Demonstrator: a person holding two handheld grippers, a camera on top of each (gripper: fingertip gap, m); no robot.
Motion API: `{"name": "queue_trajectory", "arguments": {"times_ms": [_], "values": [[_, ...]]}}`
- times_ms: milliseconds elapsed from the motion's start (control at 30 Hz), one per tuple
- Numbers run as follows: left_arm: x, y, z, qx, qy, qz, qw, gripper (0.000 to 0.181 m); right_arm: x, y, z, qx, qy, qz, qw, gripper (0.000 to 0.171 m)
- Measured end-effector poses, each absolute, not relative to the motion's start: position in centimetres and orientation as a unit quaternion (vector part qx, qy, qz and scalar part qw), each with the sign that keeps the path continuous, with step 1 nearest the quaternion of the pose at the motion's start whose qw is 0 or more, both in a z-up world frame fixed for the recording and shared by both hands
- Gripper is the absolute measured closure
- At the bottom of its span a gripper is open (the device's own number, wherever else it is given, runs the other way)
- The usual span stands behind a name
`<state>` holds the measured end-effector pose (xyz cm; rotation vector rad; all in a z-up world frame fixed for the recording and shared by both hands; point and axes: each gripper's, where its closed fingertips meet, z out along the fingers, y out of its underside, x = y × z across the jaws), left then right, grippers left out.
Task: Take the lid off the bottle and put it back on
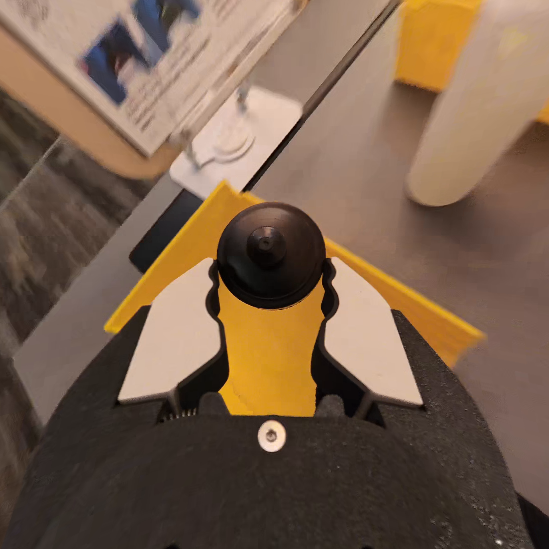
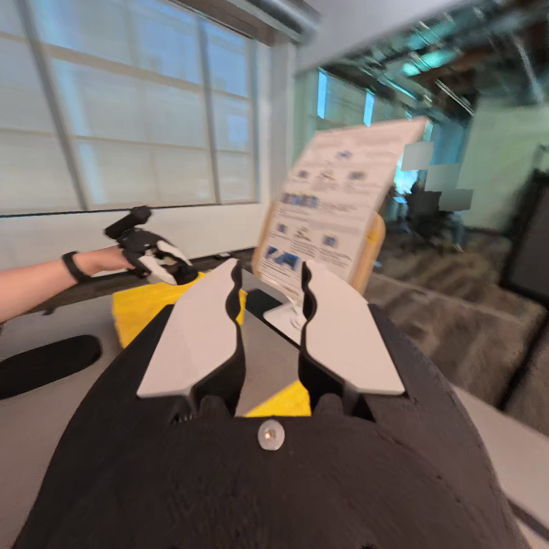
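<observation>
Looking down along our left gripper (image 1: 271,261), we see its two white fingers (image 1: 178,326) clamped on the sides of a round black lid (image 1: 271,255) with a small nozzle at its centre. The lid sits over a yellow tray (image 1: 267,356) on the grey table (image 1: 386,222); whatever is under the lid is hidden, so we cannot tell whether it sits on the bottle. Our right gripper (image 2: 270,285) hangs in the air with its fingers (image 2: 196,326) apart and nothing between them. Ahead of it stands a printed sign (image 2: 332,208) on a white base, its writing too blurred for us to read. We find no brand or label on the lid.
</observation>
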<state>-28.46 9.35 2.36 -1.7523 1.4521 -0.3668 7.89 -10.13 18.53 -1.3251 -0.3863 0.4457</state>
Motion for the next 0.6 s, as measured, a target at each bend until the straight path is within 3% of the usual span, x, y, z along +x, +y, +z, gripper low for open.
{"name": "queue_trajectory", "arguments": {"times_ms": [100,233,600], "values": [[-25.6,2.5,7.0,-0.624,0.640,-0.202,0.400,0.114,0.8,-11.6,19.9,-0.550,-0.272,0.244,0.751,0.115],[-22.1,-4.5,9.9,-0.557,0.702,-0.223,0.385,0.114,-9.1,-12.2,17.2,-0.554,-0.405,0.292,0.666,0.094],[-16.8,-10.8,9.8,-0.489,0.766,-0.218,0.356,0.114,-16.5,-10.1,11.4,-0.610,-0.459,0.282,0.581,0.093]]}}
